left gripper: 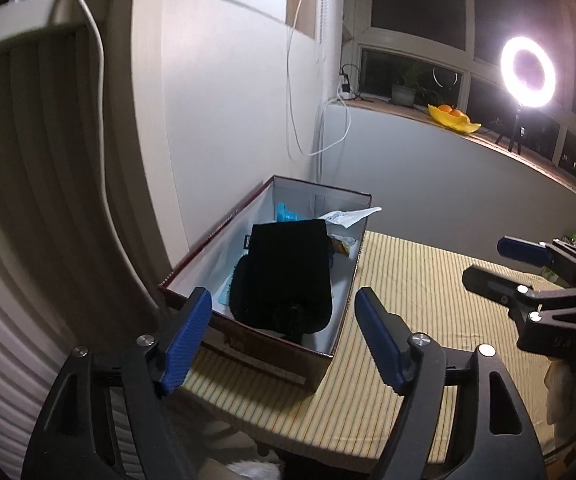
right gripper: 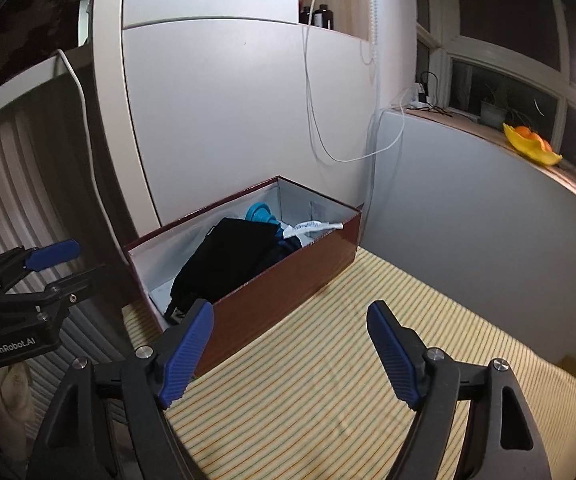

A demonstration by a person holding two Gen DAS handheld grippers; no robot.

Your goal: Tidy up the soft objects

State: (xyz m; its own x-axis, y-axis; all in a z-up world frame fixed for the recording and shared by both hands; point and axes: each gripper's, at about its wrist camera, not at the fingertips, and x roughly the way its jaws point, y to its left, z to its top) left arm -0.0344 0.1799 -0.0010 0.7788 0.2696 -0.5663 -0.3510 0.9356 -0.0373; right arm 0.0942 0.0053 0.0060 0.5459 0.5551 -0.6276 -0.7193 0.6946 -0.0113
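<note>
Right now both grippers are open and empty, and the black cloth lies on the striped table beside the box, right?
Not quite. The black cloth lies inside the box, on top of the other items, as the left wrist view shows. The left gripper and right gripper are indeed open and empty.

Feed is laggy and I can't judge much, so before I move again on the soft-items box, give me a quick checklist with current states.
1. Left gripper open and holding nothing: ok.
2. Right gripper open and holding nothing: ok.
3. Black fabric item fully inside the box: ok.
4. Box upright on the striped tablecloth: ok.
5. White item tucked inside the box: not ok, its tip pokes over the far rim.
6. More soft items waiting outside the box: cannot tell, none in either view.
</note>
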